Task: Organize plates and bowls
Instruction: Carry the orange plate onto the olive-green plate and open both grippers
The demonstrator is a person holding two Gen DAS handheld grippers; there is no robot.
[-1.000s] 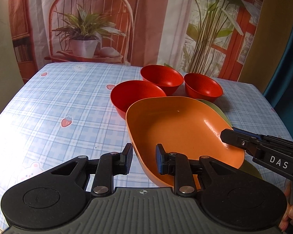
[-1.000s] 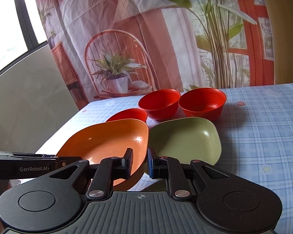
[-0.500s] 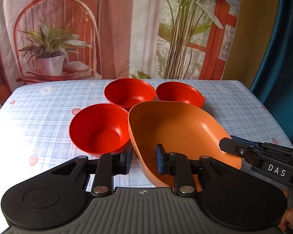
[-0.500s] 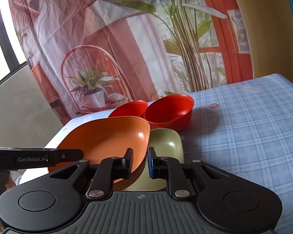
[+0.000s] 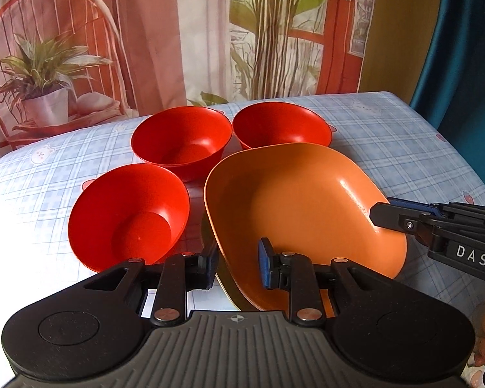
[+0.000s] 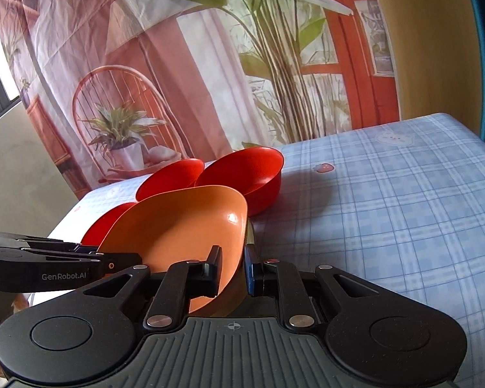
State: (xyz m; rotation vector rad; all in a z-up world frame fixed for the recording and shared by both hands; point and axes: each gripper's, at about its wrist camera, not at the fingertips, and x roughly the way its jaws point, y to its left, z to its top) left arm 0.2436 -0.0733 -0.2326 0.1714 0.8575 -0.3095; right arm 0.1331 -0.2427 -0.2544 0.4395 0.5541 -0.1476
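Observation:
An orange square plate (image 5: 294, 200) sits over a green plate whose edge (image 5: 223, 286) shows under it. My left gripper (image 5: 237, 263) is shut on the orange plate's near left rim. My right gripper (image 6: 232, 270) is shut on its right rim; its tip also shows in the left wrist view (image 5: 391, 216). The orange plate (image 6: 184, 229) hides nearly all of the green one. Three red bowls stand on the table: one near left (image 5: 129, 220), one at the back middle (image 5: 181, 139), one at the back right (image 5: 281, 126).
The table has a blue checked cloth (image 6: 388, 200) with small prints. A printed backdrop (image 5: 210, 32) hangs behind the far edge. A teal curtain (image 5: 468, 48) hangs at the right. The left gripper's body shows in the right wrist view (image 6: 48, 271).
The orange plate, held by both grippers, has moved right and now covers the green plate. Both cameras have swung, and the green plate has dropped almost out of sight.

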